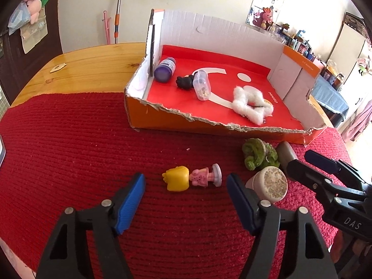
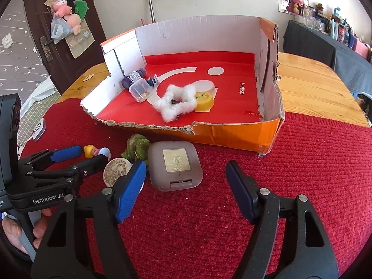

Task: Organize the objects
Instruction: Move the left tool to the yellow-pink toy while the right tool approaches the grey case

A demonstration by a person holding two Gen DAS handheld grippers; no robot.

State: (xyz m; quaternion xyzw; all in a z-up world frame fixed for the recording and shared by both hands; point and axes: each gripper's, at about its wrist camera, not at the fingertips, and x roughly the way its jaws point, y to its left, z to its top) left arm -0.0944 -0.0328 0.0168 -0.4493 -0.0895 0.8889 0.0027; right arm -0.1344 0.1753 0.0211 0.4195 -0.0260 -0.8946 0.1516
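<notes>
Left tongs (image 1: 186, 200) apart, nothing clamped, poised over a small doll (image 1: 191, 178) with yellow hair lying flat on the red mat (image 1: 69, 153). Right tongs (image 2: 186, 186) also apart, empty, near a grey square case (image 2: 175, 166) on the mat. Between doll and case: a round jar (image 1: 270, 187) and a green fuzzy ring (image 1: 259, 157). Beyond, a torn orange box (image 1: 186, 123) holding a purple bottle (image 1: 165, 69), clear tub (image 1: 202, 86) and white fluffy ring (image 1: 252, 104).

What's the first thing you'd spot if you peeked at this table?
The torn orange cardboard box with its bright red floor sits at the back of the red knitted cloth, holding a fluffy white star. In front lie a yellow-haired toy figure and a grey square case.
</notes>
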